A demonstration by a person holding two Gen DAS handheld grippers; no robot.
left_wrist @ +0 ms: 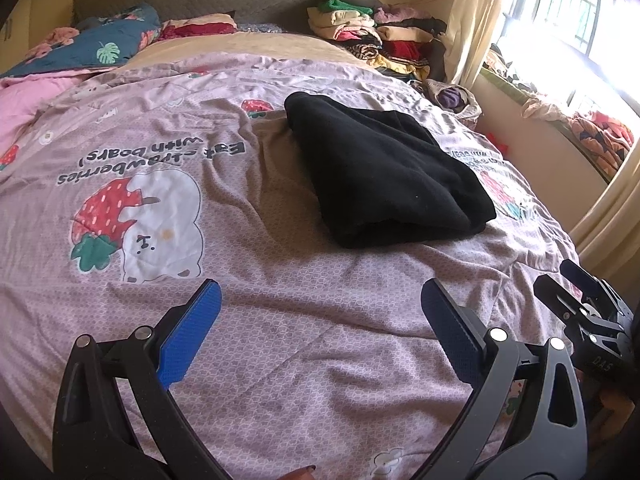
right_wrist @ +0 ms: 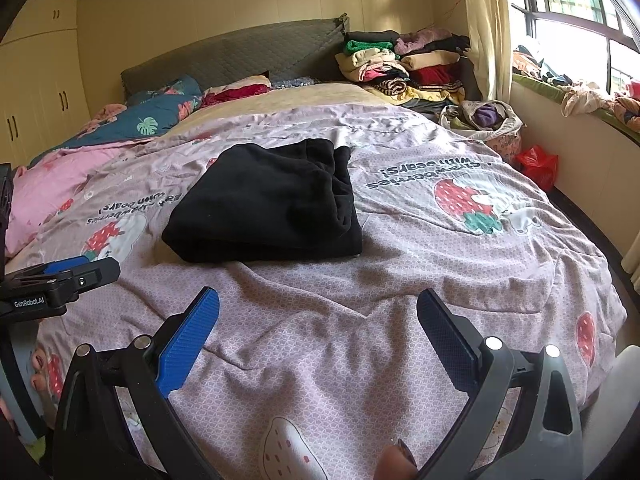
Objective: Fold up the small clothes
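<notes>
- Left gripper [left_wrist: 320,328] hangs above the near edge of the bed, its blue pads [left_wrist: 192,336] wide apart and nothing between them.
- Right gripper [right_wrist: 318,332] is in the same state: pads spread, empty, over the near edge of the bedspread [right_wrist: 400,300].
- Each view catches the other tool: the left wrist view shows the right gripper at its right edge, the right wrist view shows the left gripper at its left edge.
- Black garment [left_wrist: 384,172] lies folded in a thick block near the middle of the bed, well apart from both grippers, on the strawberry-and-bear bedspread.
- Clothes pile [right_wrist: 400,64] sits at the far right corner of the bed, against the headboard [right_wrist: 240,56].
- Blue leaf-print quilt [left_wrist: 100,48] and pink bedding lie along the far left edge.
- Only the right wrist view shows the wardrobe [right_wrist: 36,92] at left and a red bag [right_wrist: 536,162] on the floor by the window wall.
- A fingertip shows at the bottom of both views.
</notes>
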